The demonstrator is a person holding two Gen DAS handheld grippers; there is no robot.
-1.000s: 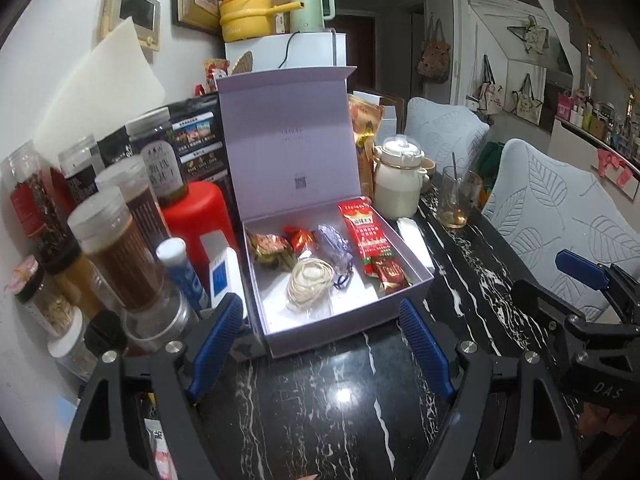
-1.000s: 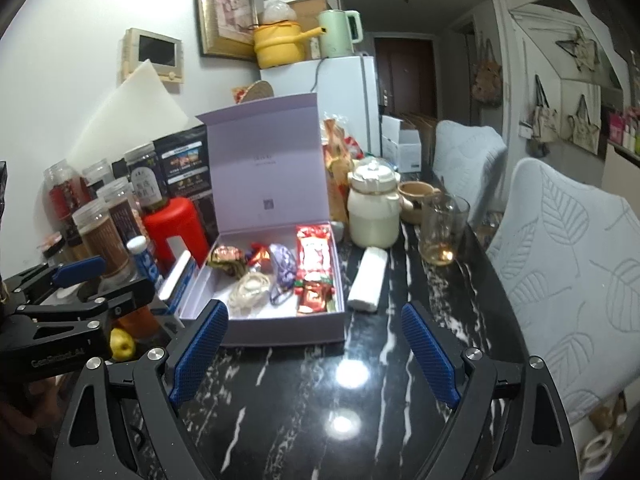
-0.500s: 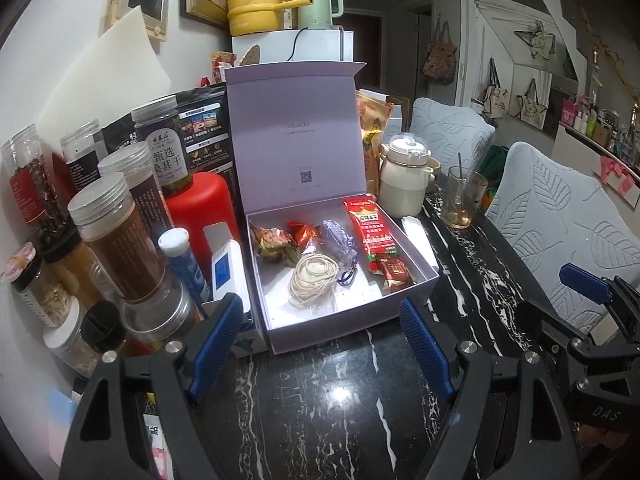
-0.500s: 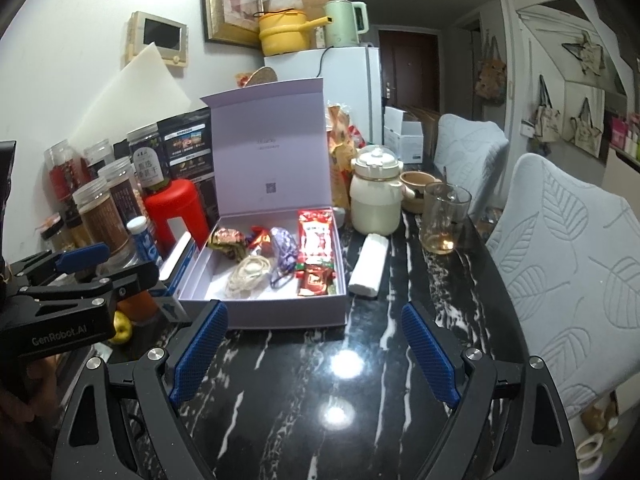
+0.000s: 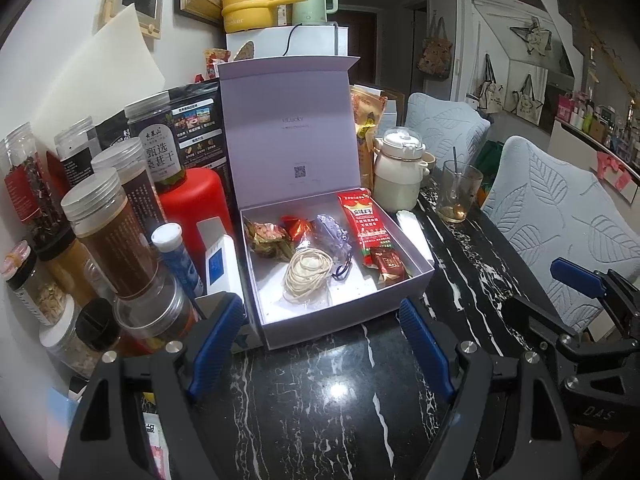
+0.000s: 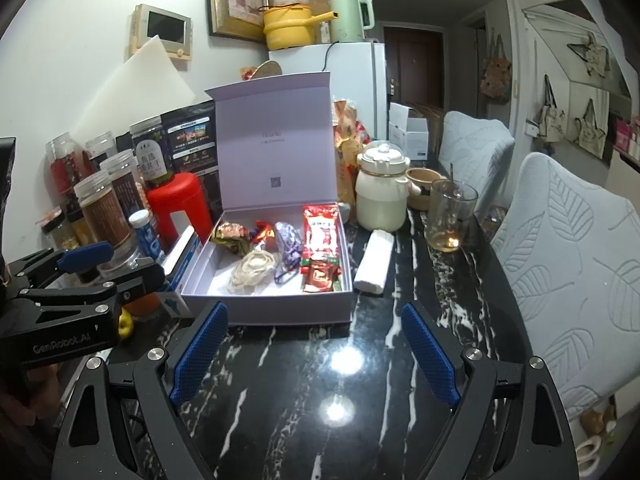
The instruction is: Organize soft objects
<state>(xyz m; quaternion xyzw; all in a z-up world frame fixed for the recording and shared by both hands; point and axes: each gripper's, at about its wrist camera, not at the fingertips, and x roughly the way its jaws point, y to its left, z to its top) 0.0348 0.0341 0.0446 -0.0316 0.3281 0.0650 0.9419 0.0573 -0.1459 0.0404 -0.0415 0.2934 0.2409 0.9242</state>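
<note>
left wrist view: my left gripper [image 5: 320, 344], jaws spread and empty, faces the open lilac box [image 5: 344, 312] dead ahead. right wrist view: my right gripper [image 6: 316, 348], jaws spread, sees the white roll [image 6: 374, 258] just right of the box, long axis pointing away, nearer this hand.

One open lilac box [image 5: 344, 320] holds six soft items: two red packets [image 5: 364, 224], one purple pouch [image 5: 334, 236], one string coil [image 5: 306, 274] and two wrapped sweets [image 5: 266, 236]. Beside it stand one white roll [image 6: 374, 258], one glass [image 6: 450, 216] and one cream pot [image 6: 380, 200].
</note>
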